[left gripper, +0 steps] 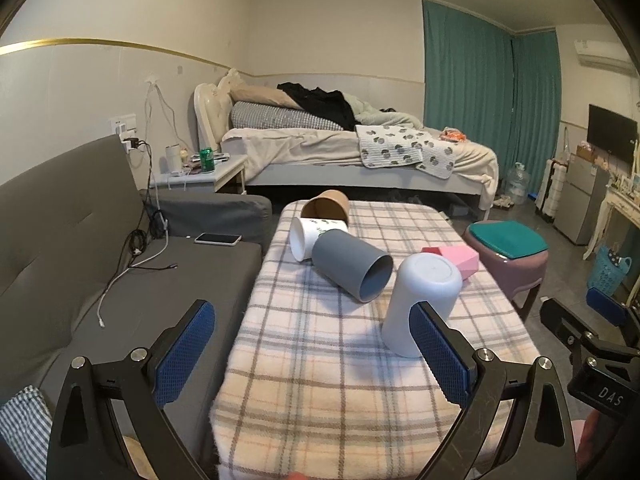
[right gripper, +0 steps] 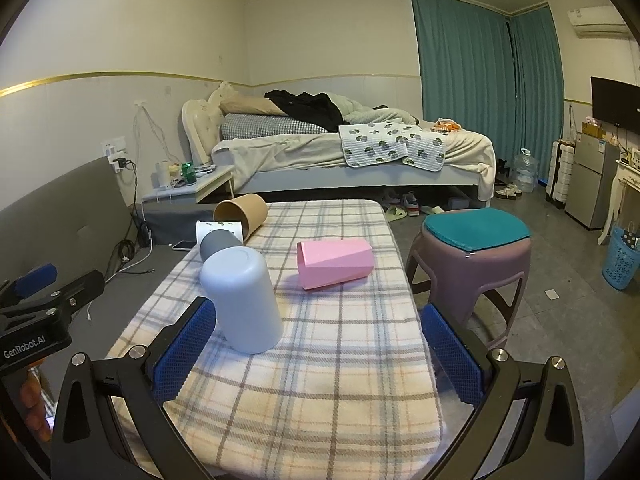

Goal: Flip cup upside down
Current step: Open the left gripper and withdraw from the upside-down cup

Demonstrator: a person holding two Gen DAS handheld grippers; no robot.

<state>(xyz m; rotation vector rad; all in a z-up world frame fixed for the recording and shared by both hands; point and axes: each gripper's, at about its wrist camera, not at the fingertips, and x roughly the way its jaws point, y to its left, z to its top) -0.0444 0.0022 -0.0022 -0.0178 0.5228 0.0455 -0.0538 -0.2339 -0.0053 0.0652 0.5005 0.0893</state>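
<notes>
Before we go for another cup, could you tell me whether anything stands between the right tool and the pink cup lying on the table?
Nothing visible does: only bare plaid cloth lies between the open right tool and the pink cup. The white cup stands off to its left.

Black grippers [left gripper: 316, 364] — blue ribbed pads [left gripper: 184, 354], silver screws

White cup [right gripper: 242, 298], plaid cloth [right gripper: 320, 380]

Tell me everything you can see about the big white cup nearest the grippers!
The white cup is plain, smooth and matte, probably plastic, with rounded edges. It stands upside down on the plaid blanket, its closed base up and its mouth hidden against the cloth. It looks tilted in these fisheye views. Neither gripper holds it; the grey cup lies just behind.
</notes>
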